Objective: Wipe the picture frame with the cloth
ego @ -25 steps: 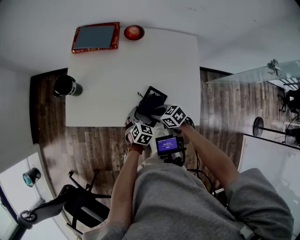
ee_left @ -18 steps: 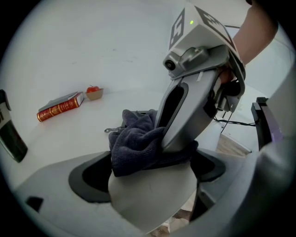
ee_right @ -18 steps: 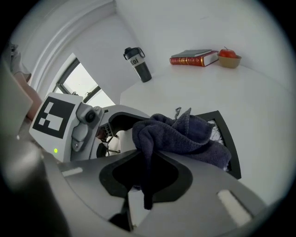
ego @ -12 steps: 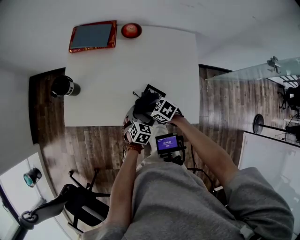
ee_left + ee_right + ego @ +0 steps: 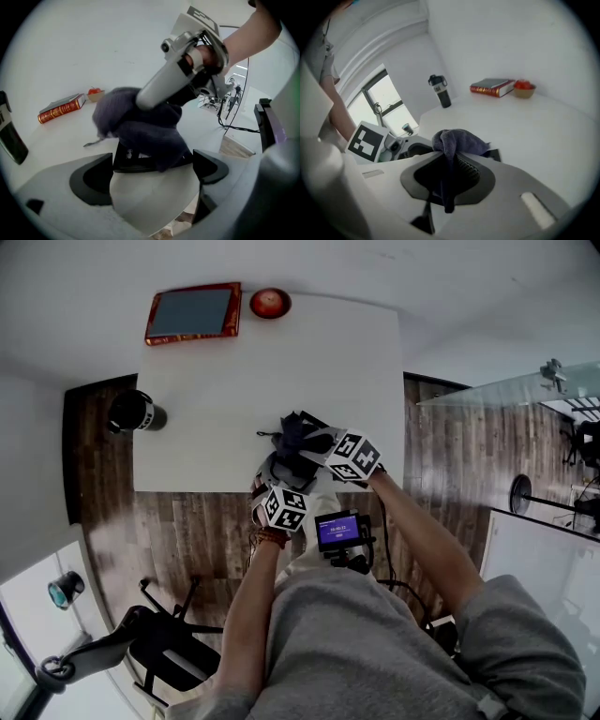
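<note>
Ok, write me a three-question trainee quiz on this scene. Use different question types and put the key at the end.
1. True or false: the right gripper is shut on the cloth.
2. What does the left gripper hold between its jaws? A) a mug B) the picture frame C) a sponge
3. Fill in: at the far edge of the table, the book lies beside a ____ holding something red.
Key: 1 true; 2 B; 3 bowl.
</note>
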`<state>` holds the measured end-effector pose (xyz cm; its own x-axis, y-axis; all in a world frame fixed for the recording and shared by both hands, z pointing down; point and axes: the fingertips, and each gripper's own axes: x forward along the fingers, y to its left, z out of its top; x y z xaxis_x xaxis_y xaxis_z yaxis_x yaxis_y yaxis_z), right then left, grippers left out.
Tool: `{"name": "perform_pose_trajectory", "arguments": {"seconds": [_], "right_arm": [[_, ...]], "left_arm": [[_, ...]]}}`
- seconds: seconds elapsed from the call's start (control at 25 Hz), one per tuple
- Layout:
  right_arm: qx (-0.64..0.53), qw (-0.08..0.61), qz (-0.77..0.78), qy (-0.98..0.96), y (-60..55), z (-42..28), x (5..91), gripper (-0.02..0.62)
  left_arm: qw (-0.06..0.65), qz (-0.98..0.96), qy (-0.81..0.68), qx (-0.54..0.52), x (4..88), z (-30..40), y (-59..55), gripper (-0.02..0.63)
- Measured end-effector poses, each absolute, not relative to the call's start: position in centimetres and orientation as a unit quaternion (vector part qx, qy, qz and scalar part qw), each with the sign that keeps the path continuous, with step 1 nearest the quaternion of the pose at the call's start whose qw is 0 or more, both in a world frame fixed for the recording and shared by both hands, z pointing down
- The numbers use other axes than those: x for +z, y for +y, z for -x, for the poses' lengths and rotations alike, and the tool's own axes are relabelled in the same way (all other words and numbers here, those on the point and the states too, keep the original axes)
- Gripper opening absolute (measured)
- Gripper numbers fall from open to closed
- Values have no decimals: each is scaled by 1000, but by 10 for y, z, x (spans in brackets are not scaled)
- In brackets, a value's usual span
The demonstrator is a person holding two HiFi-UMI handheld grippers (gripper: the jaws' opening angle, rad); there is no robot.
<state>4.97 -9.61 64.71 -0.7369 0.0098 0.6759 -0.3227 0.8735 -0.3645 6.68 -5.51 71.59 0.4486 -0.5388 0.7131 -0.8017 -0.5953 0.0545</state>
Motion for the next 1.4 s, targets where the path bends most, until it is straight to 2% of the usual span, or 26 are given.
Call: {"name": "perform_pose_trajectory", "arguments": {"seconds": [0.16,0.28,0.36,0.48,0.8,1.08,1.4], "right_arm": [[140,350,-231,-897,-179,-93,626,72],[67,393,-292,-869,-209,-111,631,72],[42,444,-280,-850,-203,-112,651,72],[86,484,-239,-838,-178,-104,686,60],[99,482,-251,-834,-167,-100,686,63],[93,496,-200,-840,-121,-86,696,63],[220,465,-131,-848,-75,-62,698,61]], "left_arm": [[194,-828,-406,334,717,-65,-56,540],[194,-828,-406,334,717,-65,-56,540],[196,-828,-406,335,717,-65,-55,540],[198,-827,-405,335,717,-65,-55,540],[199,-827,-405,336,718,-66,-56,540],[197,-827,-406,336,717,-64,-56,540],[197,-827,-405,336,719,-66,-57,540]]}}
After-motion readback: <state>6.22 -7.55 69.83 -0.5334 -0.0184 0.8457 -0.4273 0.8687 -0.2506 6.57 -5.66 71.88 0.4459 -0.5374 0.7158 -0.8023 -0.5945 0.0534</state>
